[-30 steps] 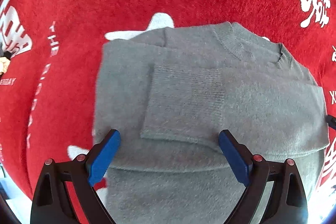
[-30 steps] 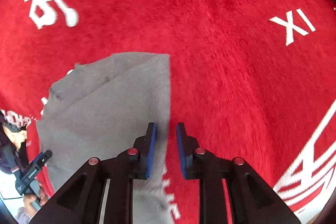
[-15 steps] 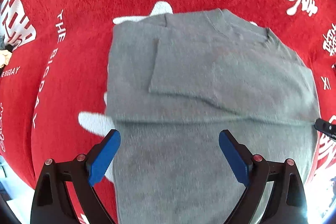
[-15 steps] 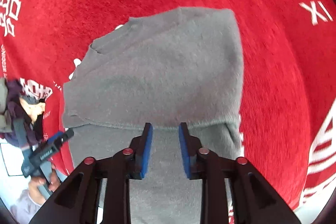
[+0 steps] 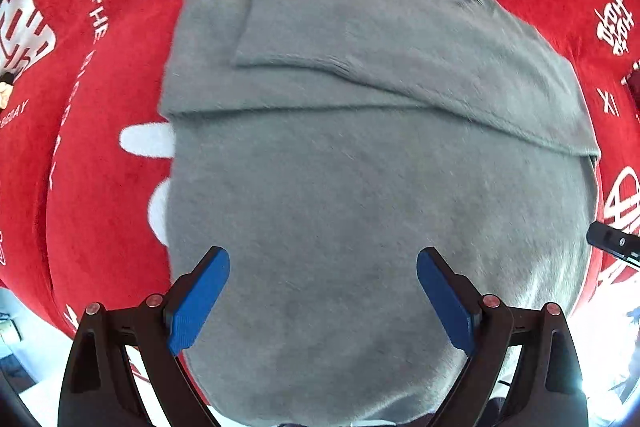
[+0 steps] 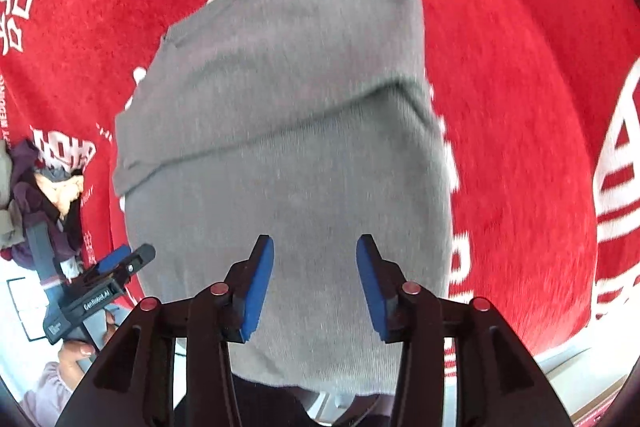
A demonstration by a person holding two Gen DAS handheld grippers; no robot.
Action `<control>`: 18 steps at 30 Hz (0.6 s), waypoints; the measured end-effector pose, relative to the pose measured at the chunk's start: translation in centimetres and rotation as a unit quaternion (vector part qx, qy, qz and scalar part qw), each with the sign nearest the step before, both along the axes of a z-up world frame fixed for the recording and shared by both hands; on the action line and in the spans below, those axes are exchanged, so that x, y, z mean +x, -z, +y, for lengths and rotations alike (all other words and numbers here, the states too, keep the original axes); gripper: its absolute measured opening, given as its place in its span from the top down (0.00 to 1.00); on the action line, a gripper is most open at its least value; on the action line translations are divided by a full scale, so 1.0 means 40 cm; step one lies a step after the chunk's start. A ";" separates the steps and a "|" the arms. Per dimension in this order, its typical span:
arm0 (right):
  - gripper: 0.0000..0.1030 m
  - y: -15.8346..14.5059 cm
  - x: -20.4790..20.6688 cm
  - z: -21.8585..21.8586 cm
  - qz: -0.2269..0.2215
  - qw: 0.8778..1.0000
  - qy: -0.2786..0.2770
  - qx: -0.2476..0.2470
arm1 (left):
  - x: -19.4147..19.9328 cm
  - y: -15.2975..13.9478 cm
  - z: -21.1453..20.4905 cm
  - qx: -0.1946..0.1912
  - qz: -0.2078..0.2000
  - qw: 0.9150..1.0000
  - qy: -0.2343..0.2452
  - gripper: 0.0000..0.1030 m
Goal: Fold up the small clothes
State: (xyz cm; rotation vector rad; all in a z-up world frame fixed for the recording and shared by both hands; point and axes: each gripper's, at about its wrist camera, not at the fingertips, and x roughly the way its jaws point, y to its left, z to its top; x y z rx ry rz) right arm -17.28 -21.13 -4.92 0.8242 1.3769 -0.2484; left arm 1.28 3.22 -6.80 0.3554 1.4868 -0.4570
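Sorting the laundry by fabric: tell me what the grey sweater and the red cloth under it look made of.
Grey sweater: soft knit, probably wool or acrylic; fuzzy matte nap, ribbed cuff. Red cloth: plush, velvety pile with white print, likely synthetic.

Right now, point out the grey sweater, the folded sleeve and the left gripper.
grey sweater (image 5: 360,195): left wrist view, middle of body.
folded sleeve (image 5: 304,39): left wrist view, sleeve lying across chest.
left gripper (image 5: 323,297): left wrist view, midway between blue fingertips.

A red cloth (image 5: 120,219) with white lettering covers the surface. A heap of dark garments (image 6: 36,195) lies at far left.
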 end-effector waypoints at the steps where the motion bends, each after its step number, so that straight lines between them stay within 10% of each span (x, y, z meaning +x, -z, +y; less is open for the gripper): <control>1: 0.54 0.002 -0.003 0.008 0.002 1.000 -0.004 -0.001 | -0.008 -0.001 -0.005 0.000 0.001 1.000 0.003 0.07; 11: 0.54 0.003 0.025 -0.066 -0.051 0.998 0.034 0.031 | -0.029 -0.012 -0.047 0.008 -0.002 1.000 -0.022 0.07; 18: 0.63 0.102 0.060 -0.184 -0.106 0.965 0.198 0.139 | -0.064 -0.014 -0.088 0.017 -0.002 0.999 -0.032 0.07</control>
